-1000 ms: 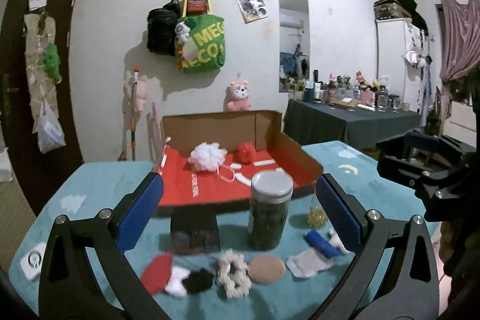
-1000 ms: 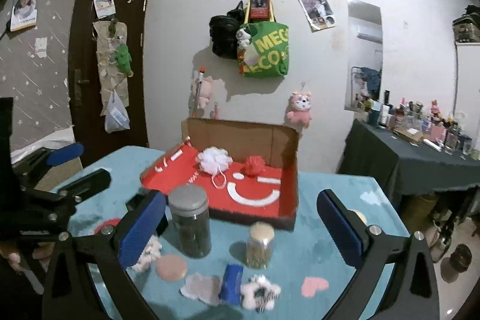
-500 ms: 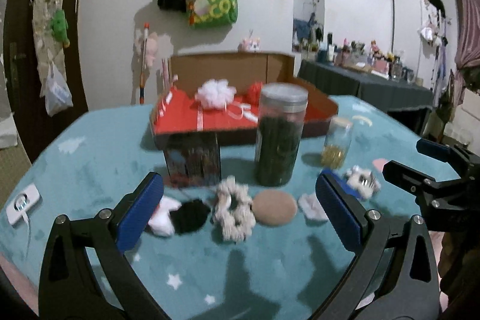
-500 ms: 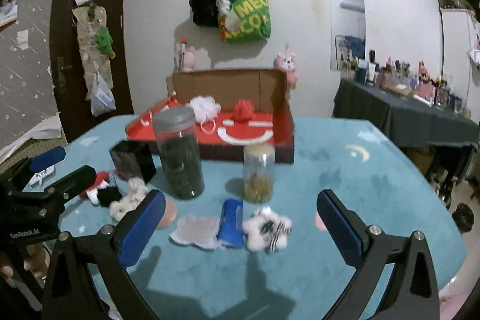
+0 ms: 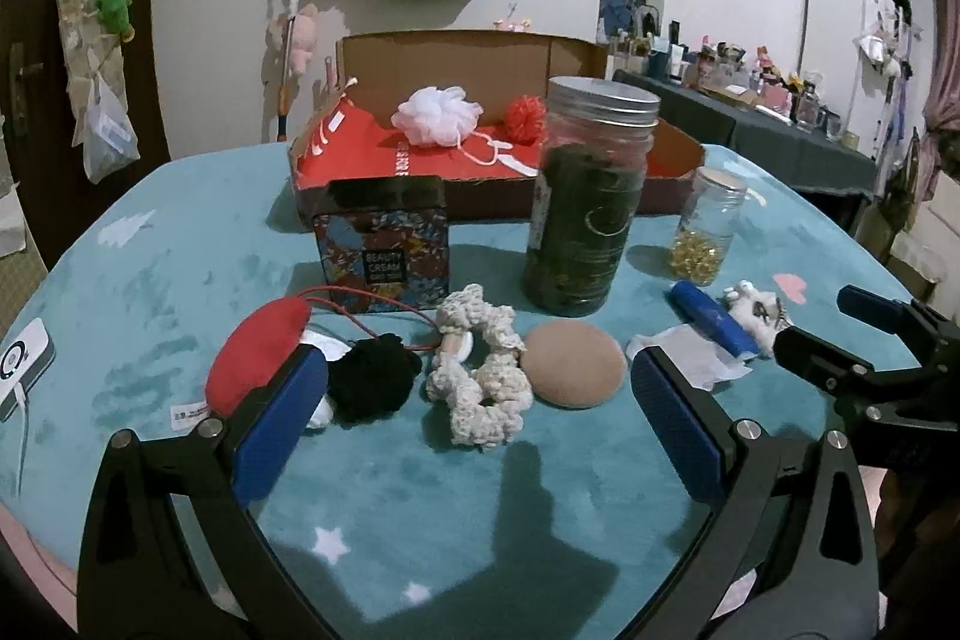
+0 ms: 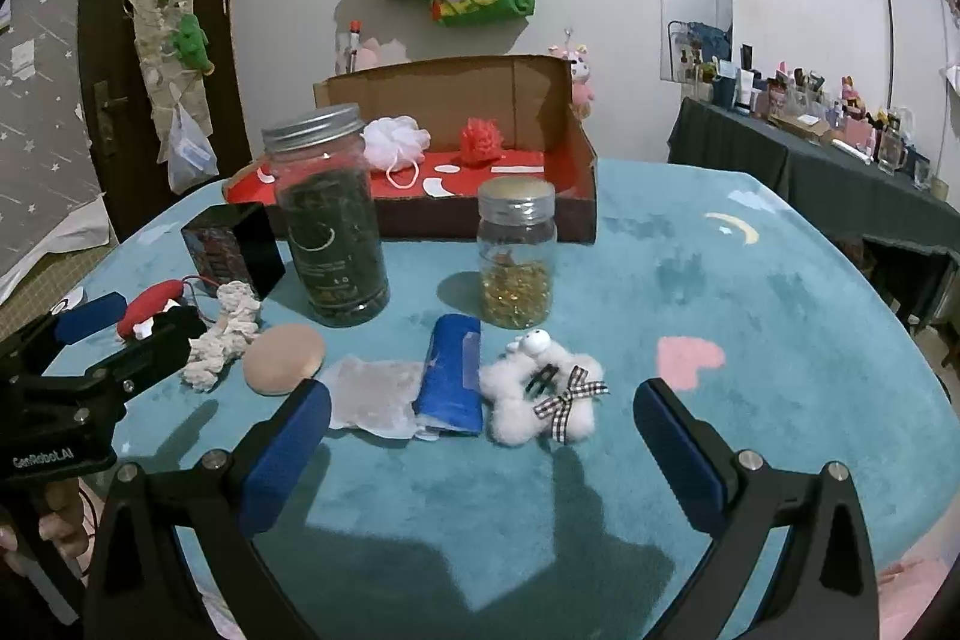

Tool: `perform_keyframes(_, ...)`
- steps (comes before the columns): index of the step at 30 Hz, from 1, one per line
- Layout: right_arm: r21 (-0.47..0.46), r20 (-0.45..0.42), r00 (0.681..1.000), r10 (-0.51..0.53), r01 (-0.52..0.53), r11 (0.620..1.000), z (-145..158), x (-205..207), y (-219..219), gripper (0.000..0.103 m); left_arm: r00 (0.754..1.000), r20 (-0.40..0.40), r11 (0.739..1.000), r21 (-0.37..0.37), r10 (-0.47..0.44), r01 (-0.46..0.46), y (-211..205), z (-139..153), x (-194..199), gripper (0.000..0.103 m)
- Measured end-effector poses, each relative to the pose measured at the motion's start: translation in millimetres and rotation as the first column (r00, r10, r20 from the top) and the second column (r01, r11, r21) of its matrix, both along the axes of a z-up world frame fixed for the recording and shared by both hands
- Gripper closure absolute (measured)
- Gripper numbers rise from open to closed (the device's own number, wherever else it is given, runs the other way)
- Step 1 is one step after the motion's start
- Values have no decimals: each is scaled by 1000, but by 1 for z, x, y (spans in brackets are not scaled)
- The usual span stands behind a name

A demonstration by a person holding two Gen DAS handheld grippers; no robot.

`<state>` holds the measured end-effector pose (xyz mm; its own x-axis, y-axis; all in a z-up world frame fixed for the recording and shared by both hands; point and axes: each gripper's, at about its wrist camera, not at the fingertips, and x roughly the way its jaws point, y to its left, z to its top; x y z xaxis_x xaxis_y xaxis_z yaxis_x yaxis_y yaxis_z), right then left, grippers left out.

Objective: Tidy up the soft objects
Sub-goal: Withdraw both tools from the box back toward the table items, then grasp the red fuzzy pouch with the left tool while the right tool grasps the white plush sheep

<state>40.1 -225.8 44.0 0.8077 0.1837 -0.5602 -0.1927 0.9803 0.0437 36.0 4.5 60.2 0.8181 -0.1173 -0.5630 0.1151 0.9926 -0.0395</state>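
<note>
Teal tablecloth carries a front row of soft items: red pad, black pompom, cream scrunchie, tan puff, white fluffy clip. Left gripper and right gripper both hover with jaws wide apart, holding nothing. White loofah and red loofah lie in the cardboard box behind the jars.

Desk ahead of my hand-held grippers: teal plush, white stars, a pink heart, a yellow moon. Between my left hand-held gripper pads, blue on black arms: cream crochet scrunchie, tan puff, black pom, red pouch. Ahead of my right hand-held gripper: white fluffy toy with a black-and-white checked bow, blue roll, pale grey cloth. Further off: red-lined brown box, white and red mesh poufs inside.
</note>
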Motion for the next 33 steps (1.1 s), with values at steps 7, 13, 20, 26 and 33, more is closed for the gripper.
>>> perform_keyframes(7,7,-39,999,-19,19,1000,-4,13,-12,0,999,-31,999,17,39,-39,24,4,11,0)
perform_keyframes(13,5,-85,996,-33,34,999,-8,27,-27,0,996,-61,997,44,64,-62,52,7,19,0)
perform_keyframes(20,-1,-150,988,-23,23,1000,-17,44,-36,0,992,-106,994,91,72,-63,82,2,27,0)
perform_keyframes(26,2,-192,981,-20,20,1000,-26,54,-39,0,986,-145,989,136,85,-66,96,-6,38,0)
perform_keyframes(33,-10,-211,977,7,-9,1000,-26,58,-37,0,980,-186,988,149,73,-45,106,-12,54,0)
